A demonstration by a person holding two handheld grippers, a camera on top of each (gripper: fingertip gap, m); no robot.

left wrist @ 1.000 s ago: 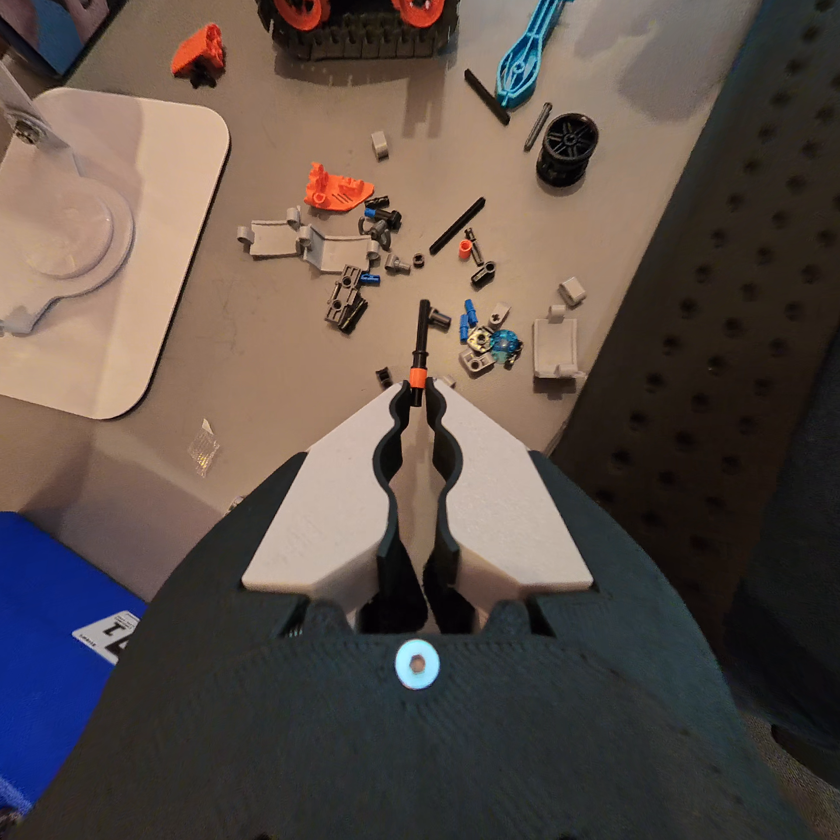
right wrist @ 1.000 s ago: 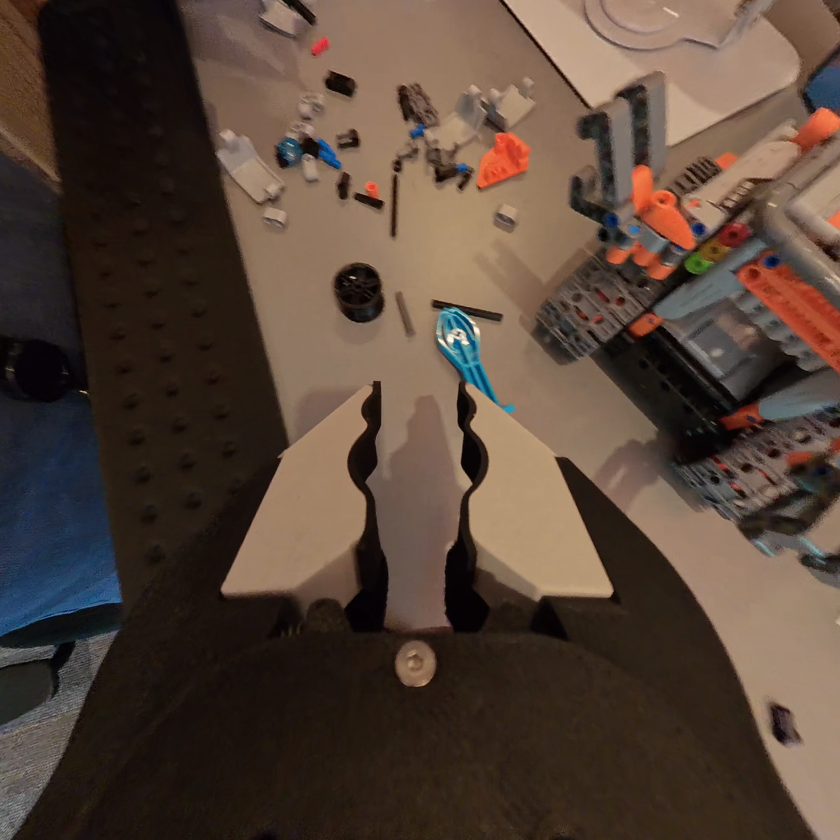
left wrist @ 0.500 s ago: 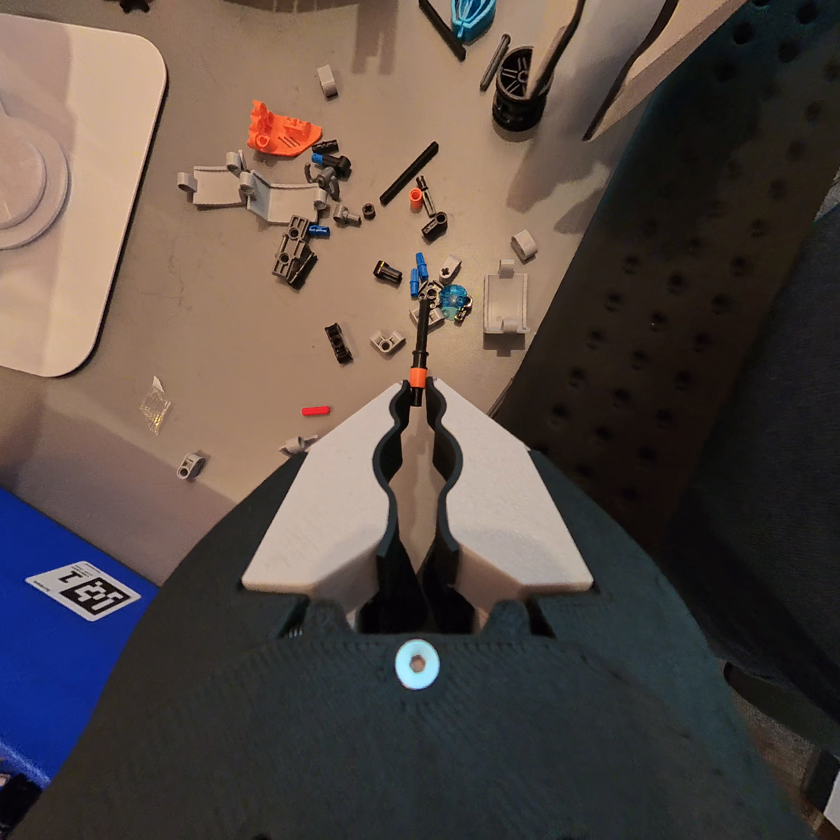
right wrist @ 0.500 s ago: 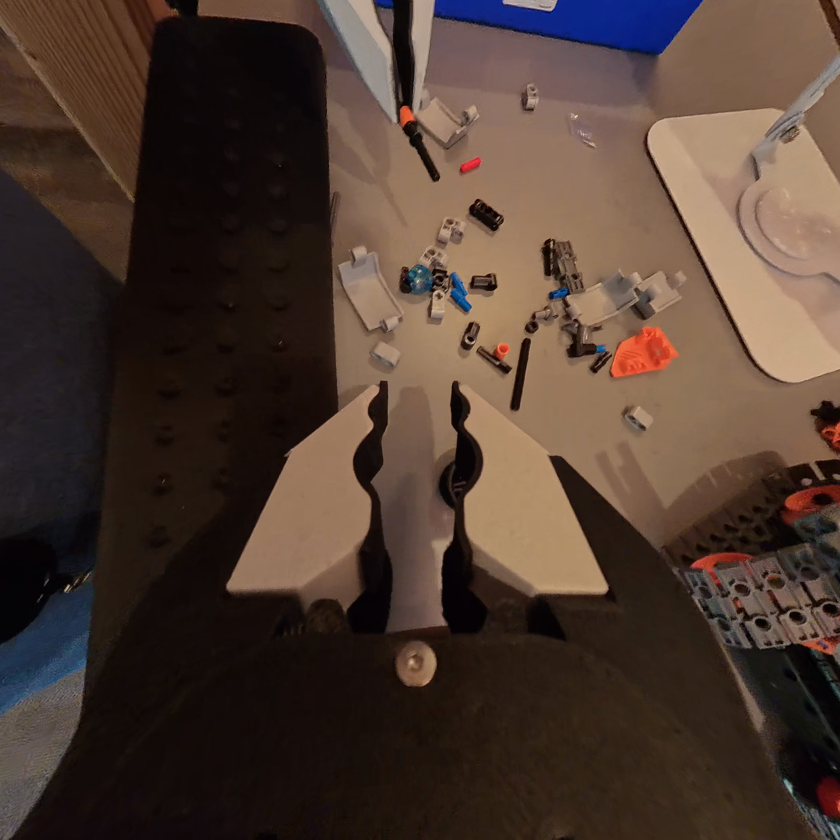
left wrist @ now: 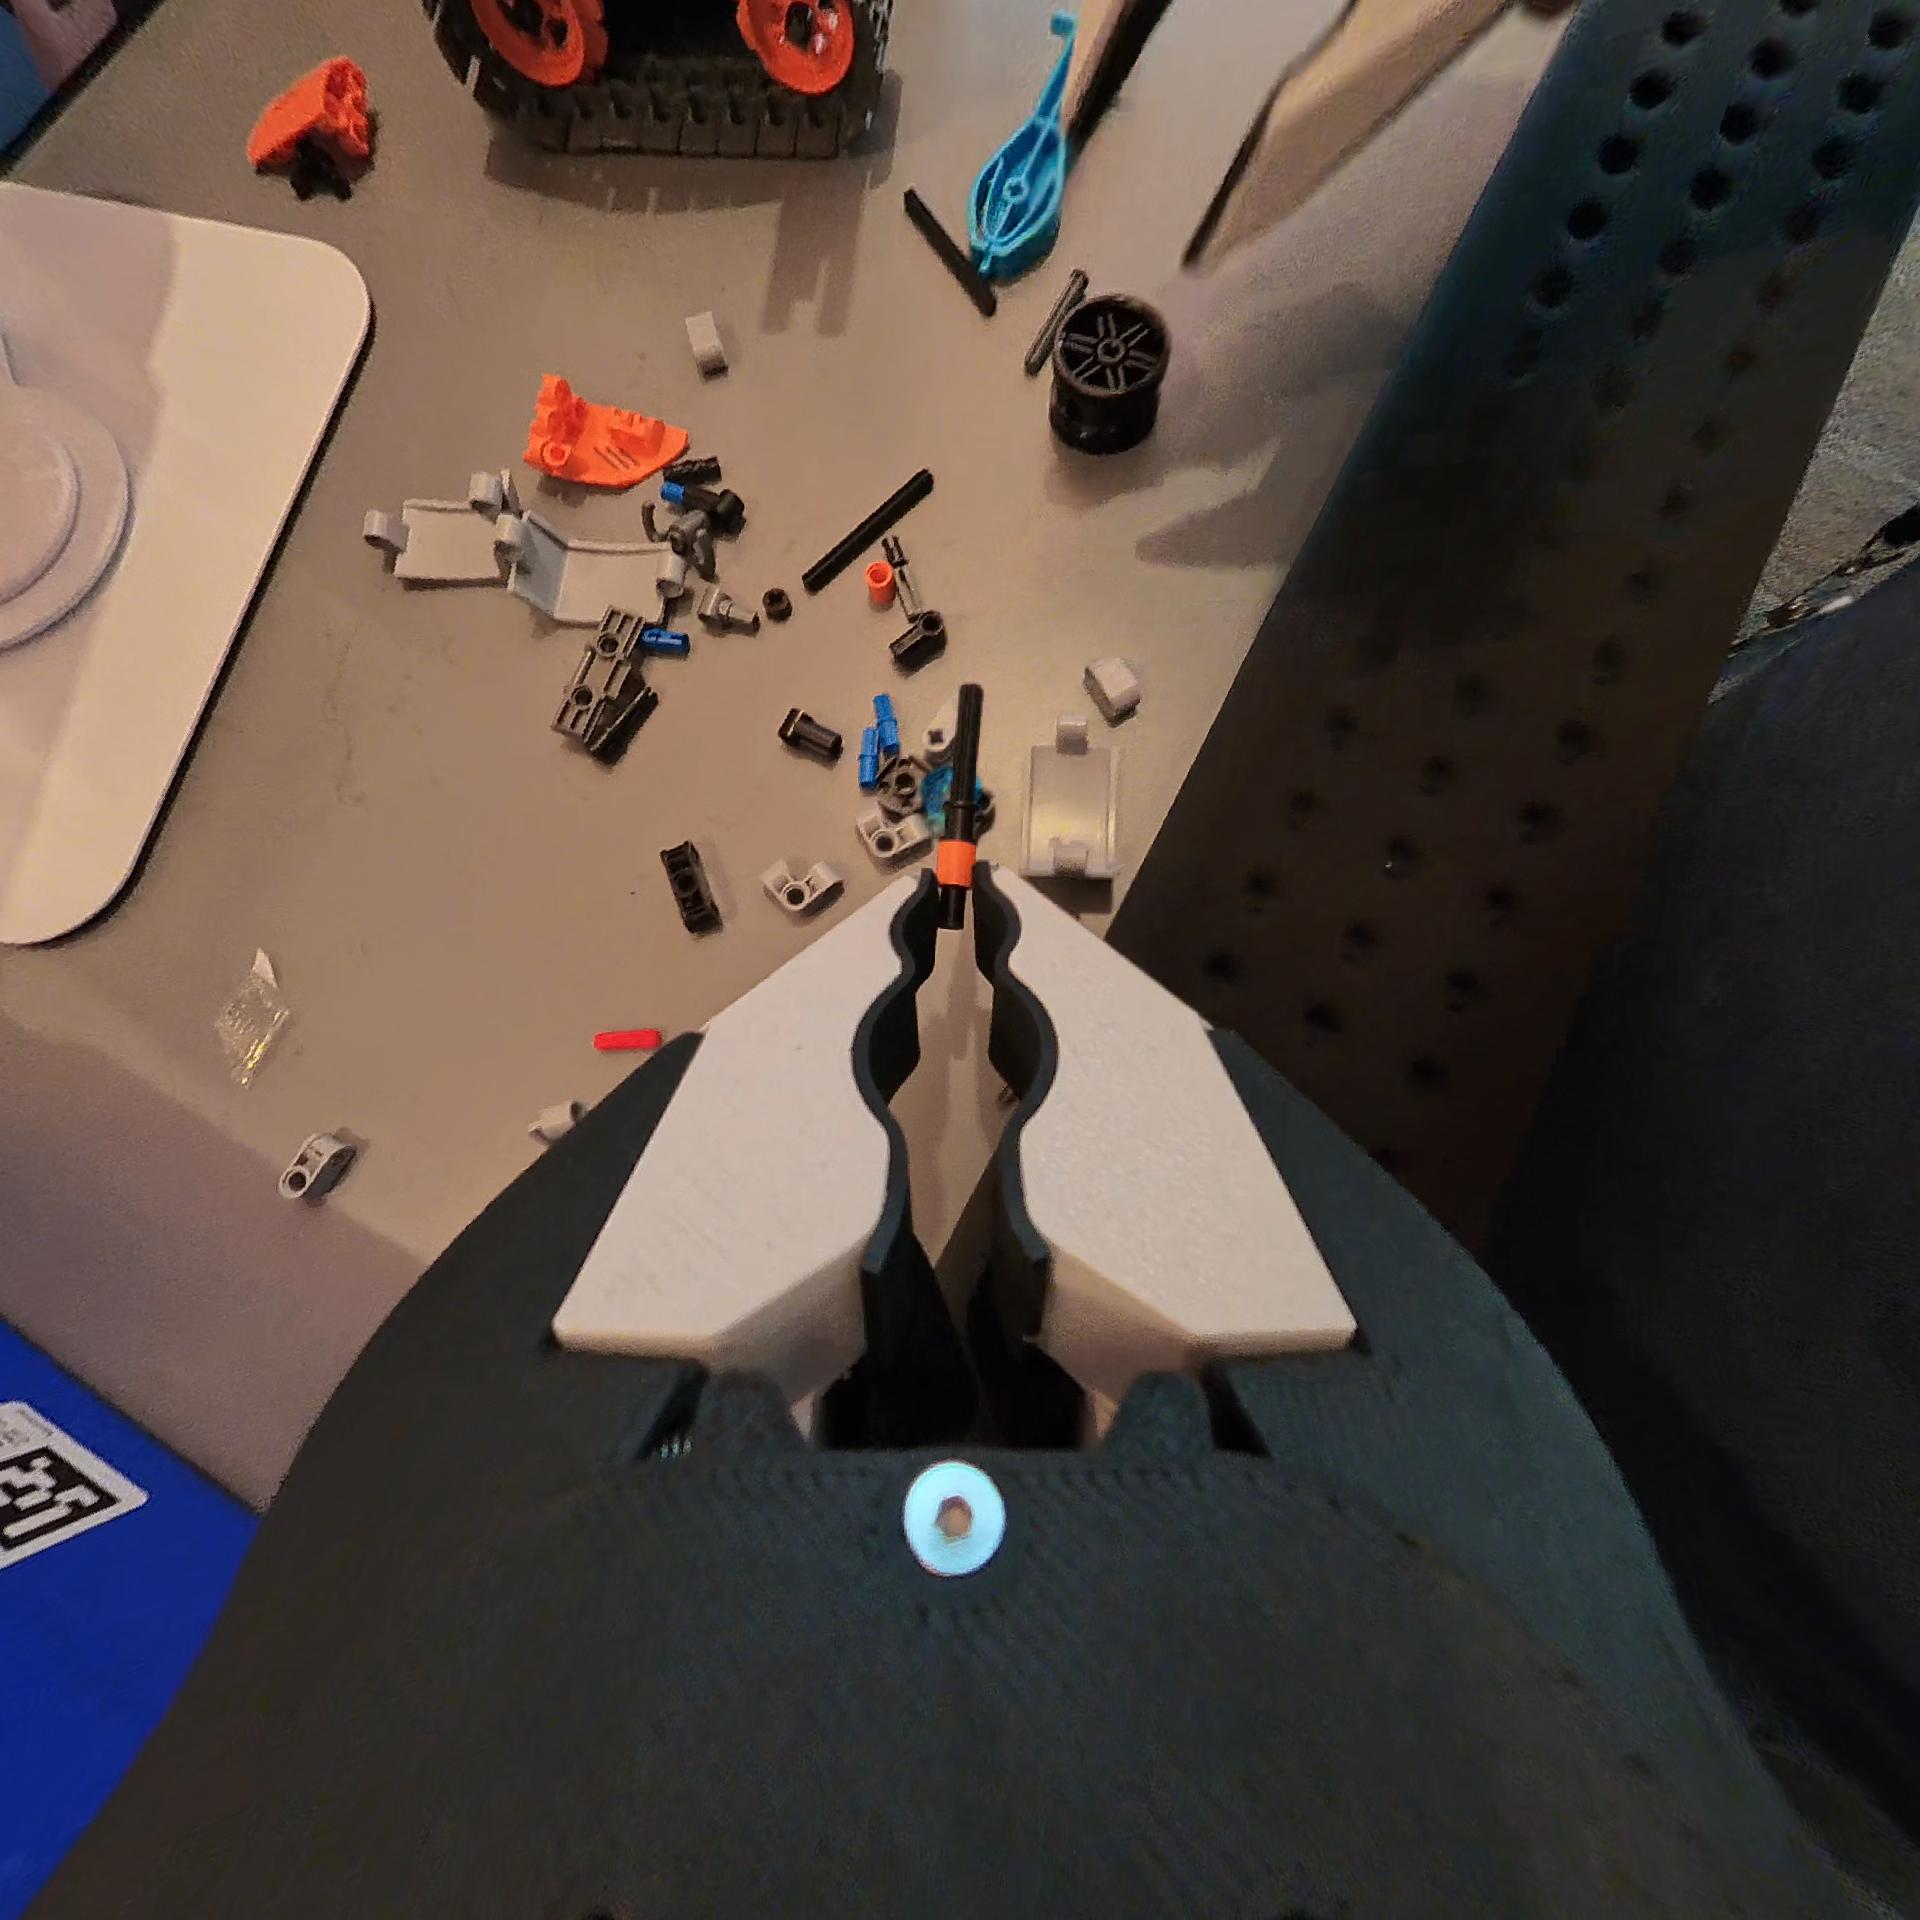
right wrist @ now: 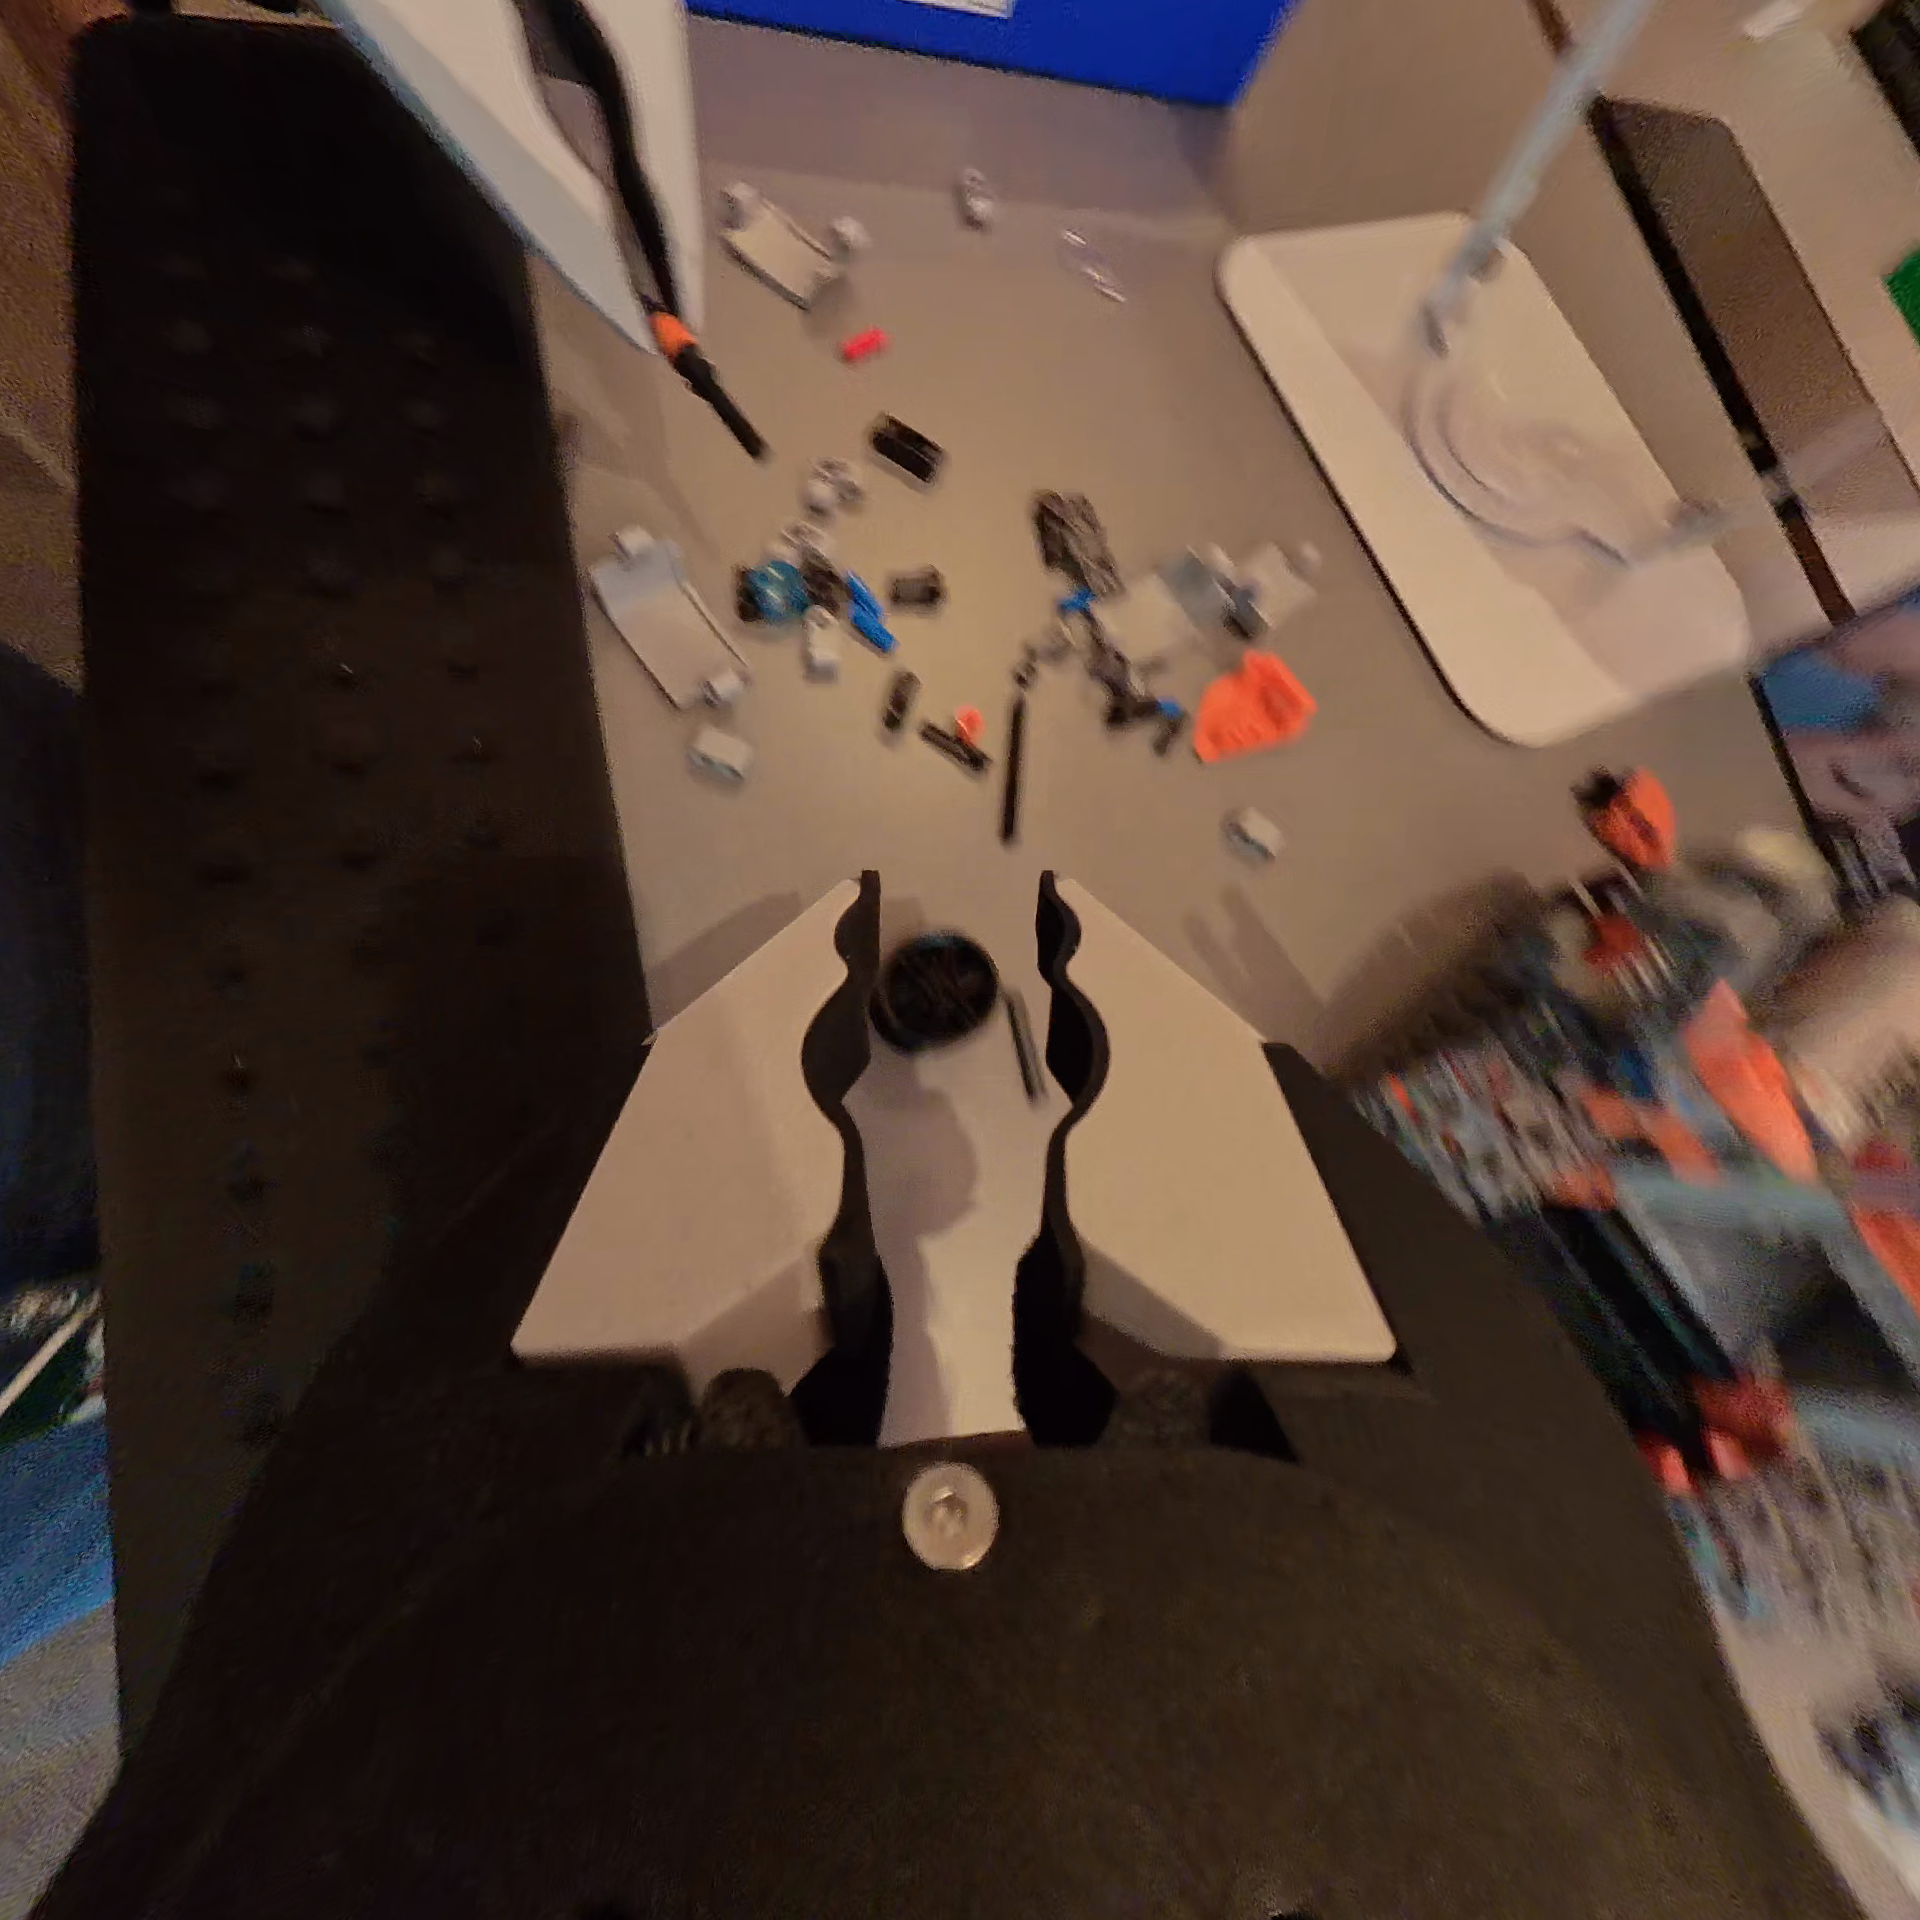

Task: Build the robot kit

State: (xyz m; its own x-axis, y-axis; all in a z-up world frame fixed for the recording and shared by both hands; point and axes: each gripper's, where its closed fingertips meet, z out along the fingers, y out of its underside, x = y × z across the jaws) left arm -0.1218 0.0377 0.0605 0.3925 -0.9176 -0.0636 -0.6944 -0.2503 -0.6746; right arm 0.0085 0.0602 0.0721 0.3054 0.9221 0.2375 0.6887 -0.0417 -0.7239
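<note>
My left gripper is shut on a thin black axle with an orange bush, which sticks out forward above a cluster of small grey, blue and black building parts. The axle also shows in the right wrist view, held by the left gripper at the top left. My right gripper is open and empty, with a black wheel and a short dark rod between its fingers on the grey table. In the left wrist view the black wheel lies at the far right.
A tracked model with orange wheels stands at the back; it is blurred in the right wrist view. A white stand base, an orange panel, a light blue blade piece, a black perforated strip and a blue box surround the loose parts. The gap from one gripper's tips to the other's is roughly 15 centimetres. My left tips are about 20 centimetres from the light blue blade piece, my right tips only 9 centimetres.
The left gripper has pulled back and tilted up with the axle, so the tracked model is in view again. The right gripper has moved forward over the black wheel, which now lies between its fingers.
</note>
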